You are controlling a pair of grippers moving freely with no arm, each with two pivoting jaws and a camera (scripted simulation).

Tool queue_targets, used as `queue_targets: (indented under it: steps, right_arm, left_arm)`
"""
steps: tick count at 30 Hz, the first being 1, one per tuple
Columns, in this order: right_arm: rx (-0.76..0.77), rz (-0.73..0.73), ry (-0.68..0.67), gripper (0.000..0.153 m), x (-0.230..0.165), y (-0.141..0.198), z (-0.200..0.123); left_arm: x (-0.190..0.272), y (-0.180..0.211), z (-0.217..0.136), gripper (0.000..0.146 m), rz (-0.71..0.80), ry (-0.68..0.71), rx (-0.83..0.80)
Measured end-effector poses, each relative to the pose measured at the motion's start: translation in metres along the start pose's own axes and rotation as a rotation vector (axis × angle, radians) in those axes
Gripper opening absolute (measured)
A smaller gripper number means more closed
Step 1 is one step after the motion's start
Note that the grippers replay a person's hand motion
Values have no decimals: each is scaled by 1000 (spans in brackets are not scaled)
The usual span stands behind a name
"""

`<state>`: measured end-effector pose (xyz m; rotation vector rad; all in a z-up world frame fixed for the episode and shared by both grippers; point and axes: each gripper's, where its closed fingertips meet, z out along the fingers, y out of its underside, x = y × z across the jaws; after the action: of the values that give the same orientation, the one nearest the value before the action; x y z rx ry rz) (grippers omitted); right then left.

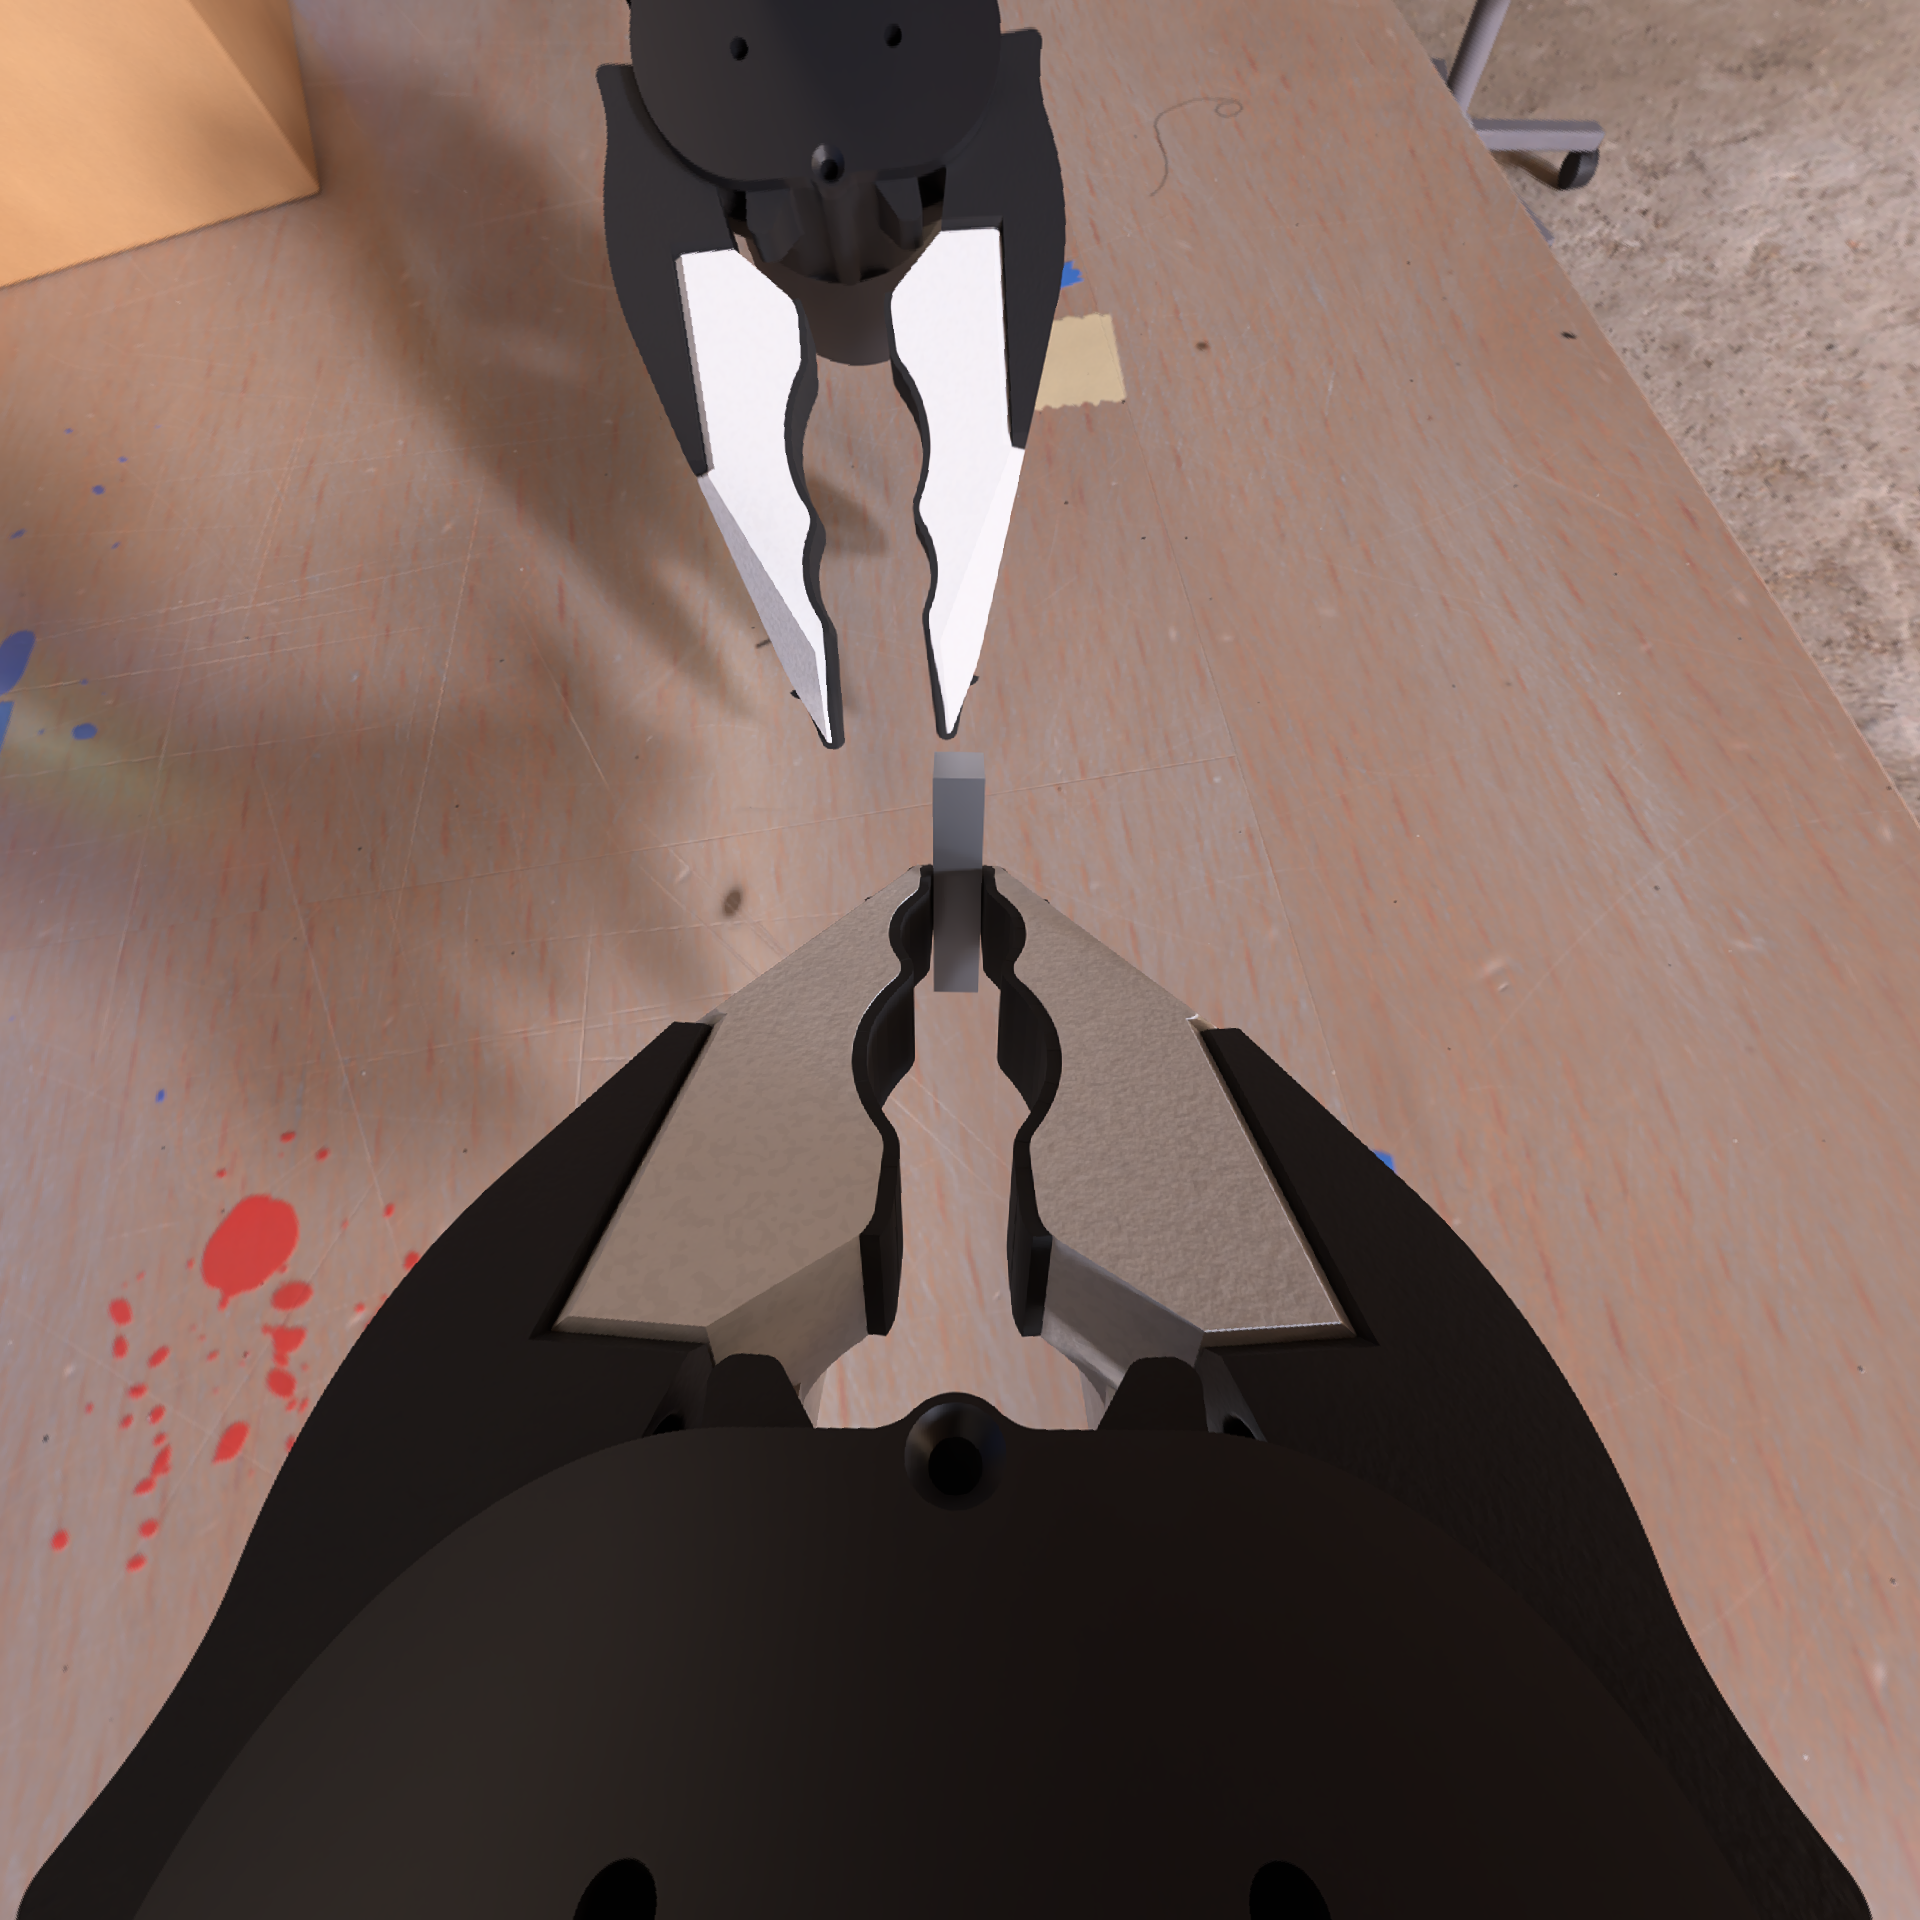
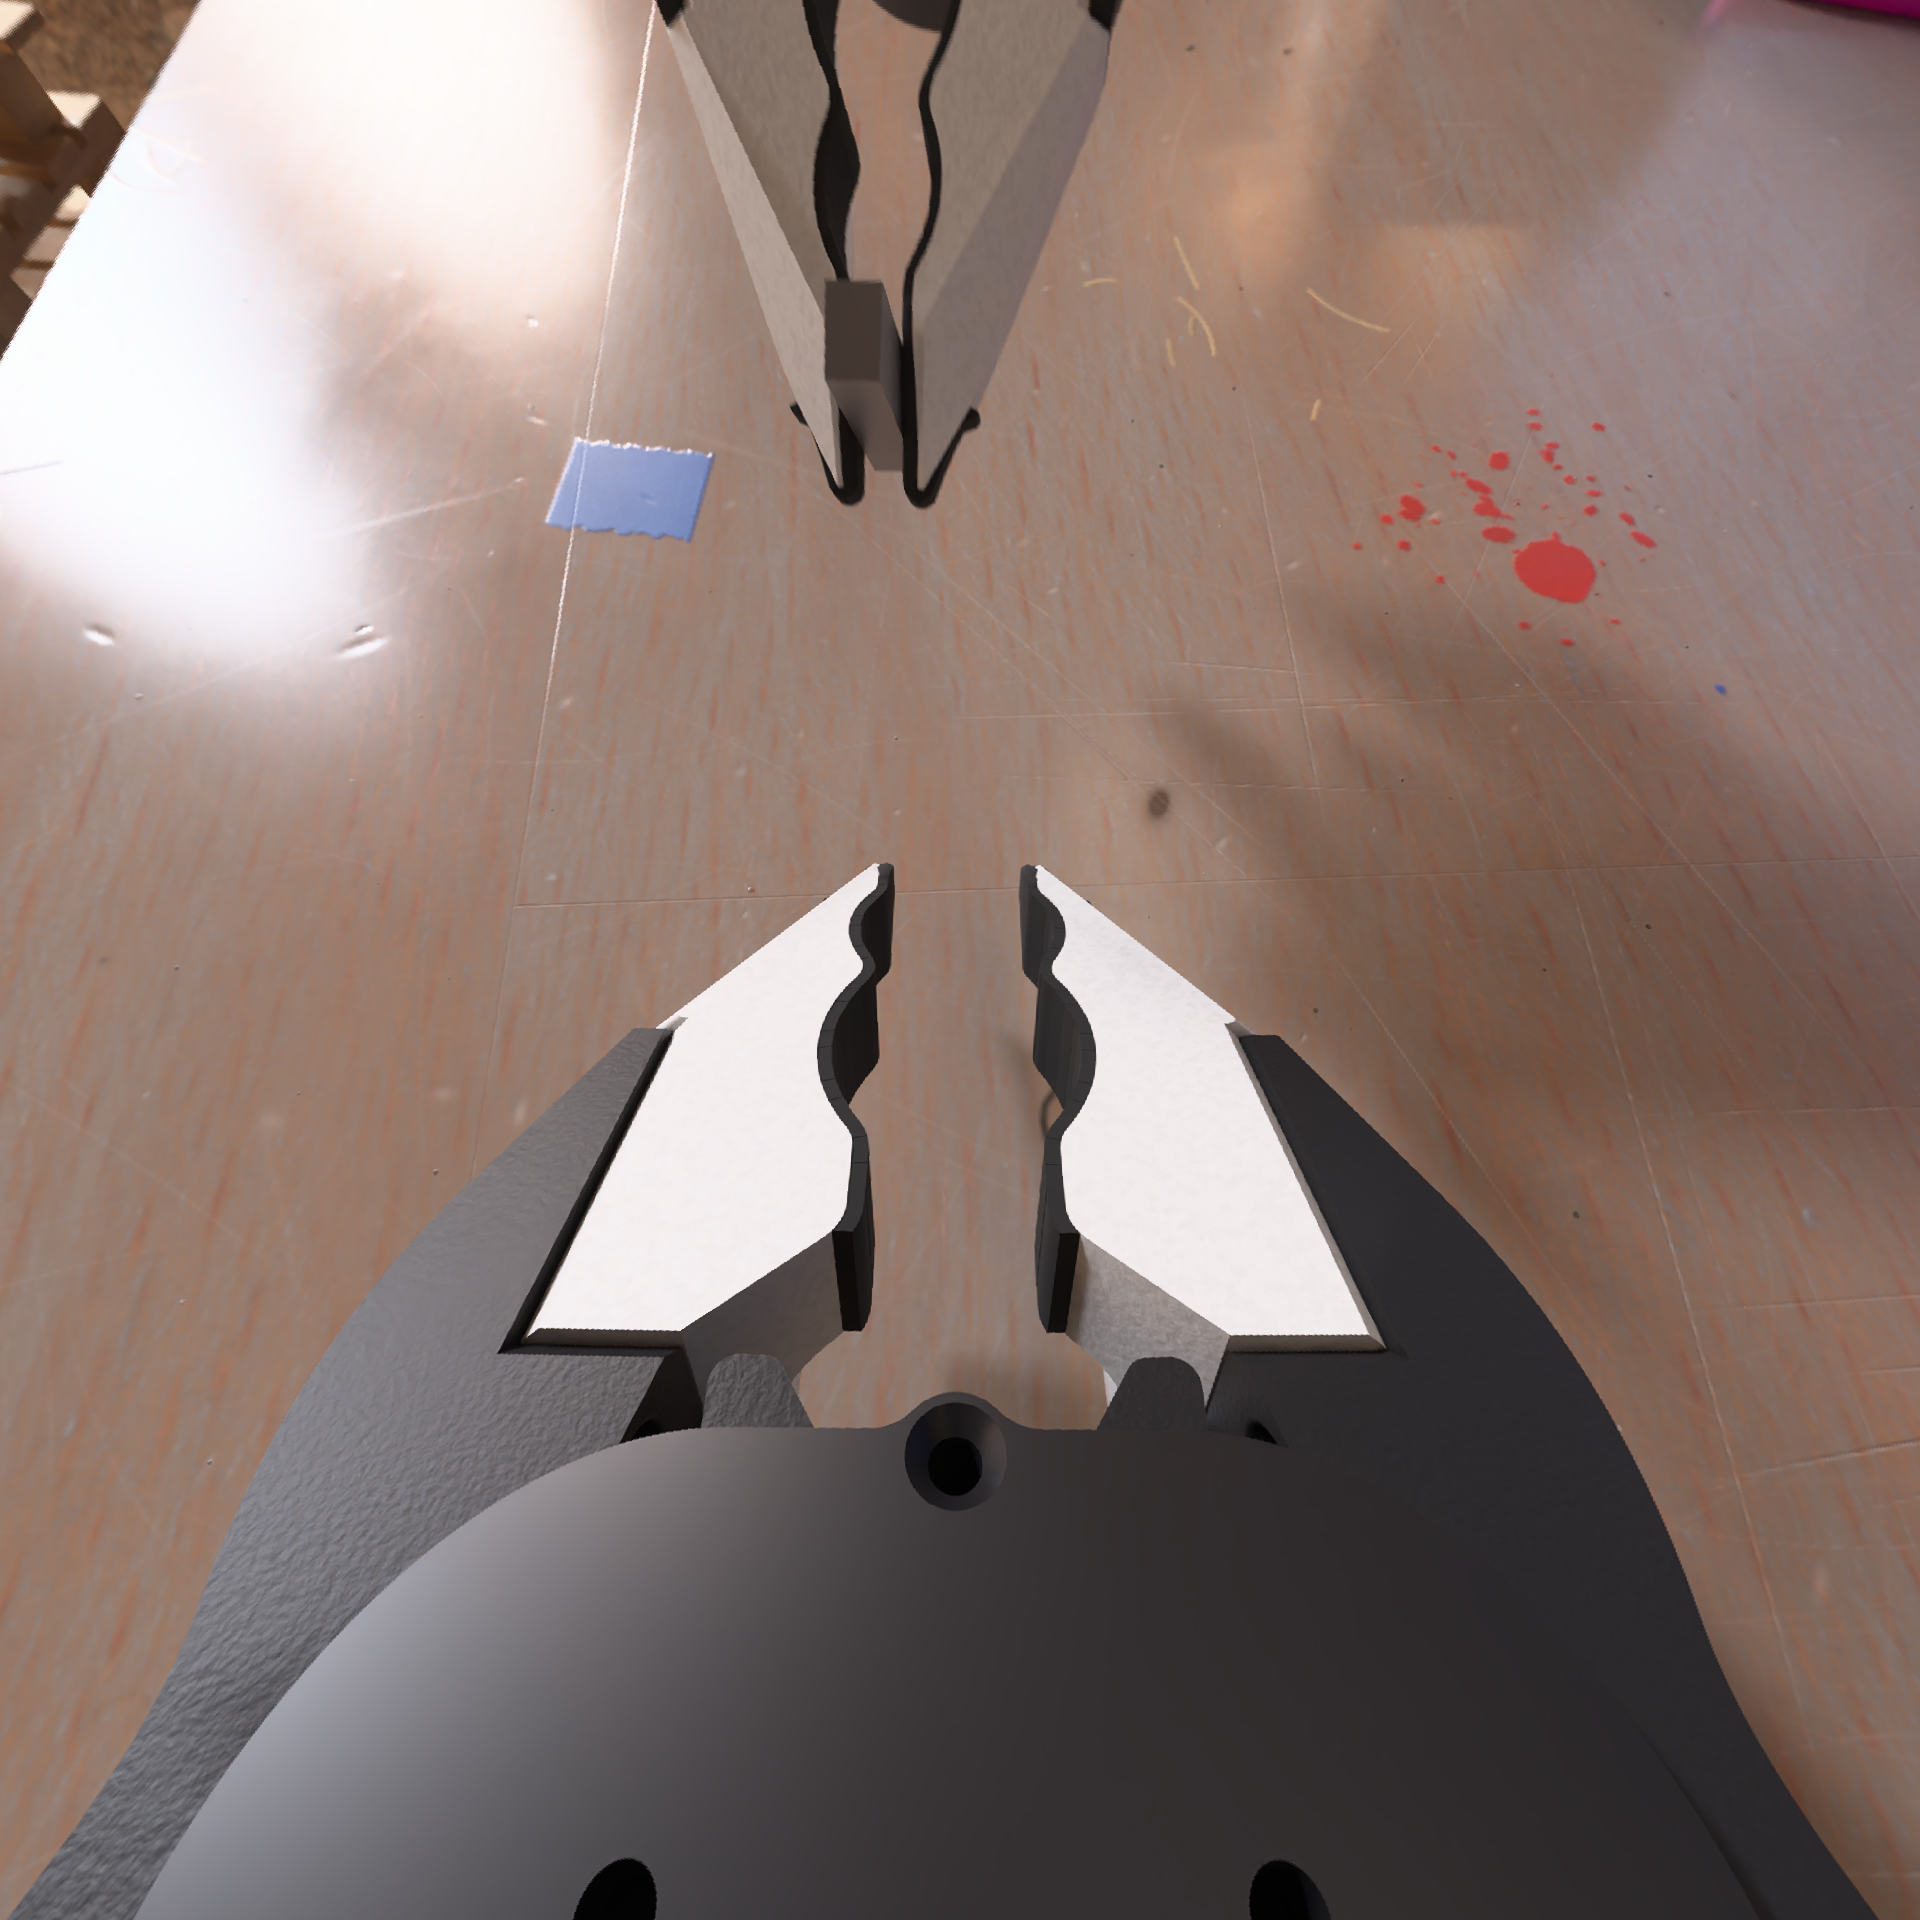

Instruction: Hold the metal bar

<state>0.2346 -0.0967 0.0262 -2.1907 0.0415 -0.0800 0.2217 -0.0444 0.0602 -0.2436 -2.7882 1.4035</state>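
The metal bar (image 1: pixel 957 831) is a short grey bar, held above the wooden table. My left gripper (image 1: pixel 956 875) is shut on it at its near part, and the bar sticks out past the fingertips. My right gripper (image 1: pixel 888 740) faces it from the far side, open and empty, its tips just short of the bar's far end. In the right wrist view my right gripper (image 2: pixel 956 873) is open with nothing between the fingers. Farther off there, the left gripper (image 2: pixel 881 488) holds the bar (image 2: pixel 862 364).
The wooden table (image 1: pixel 1351 831) carries red paint spatter (image 1: pixel 244 1257), blue spatter at the left, and tape pieces (image 1: pixel 1081 364) (image 2: pixel 632 488). A cardboard box (image 1: pixel 125 114) stands at the far left. The table's right edge borders a floor with a chair base (image 1: pixel 1527 125).
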Motion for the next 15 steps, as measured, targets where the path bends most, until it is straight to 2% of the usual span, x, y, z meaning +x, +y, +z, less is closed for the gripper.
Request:
queue_targets:
  steps: [10, 15]
  right_arm:
    - [159, 64, 9, 44, -3, -14, -17]
    - [146, 72, 12, 48, -5, -17, -9]
  left_arm:
    - [-9, 0, 20, 8, 6, 91, -167]
    - [-12, 5, 17, 8, -25, 96, -234]
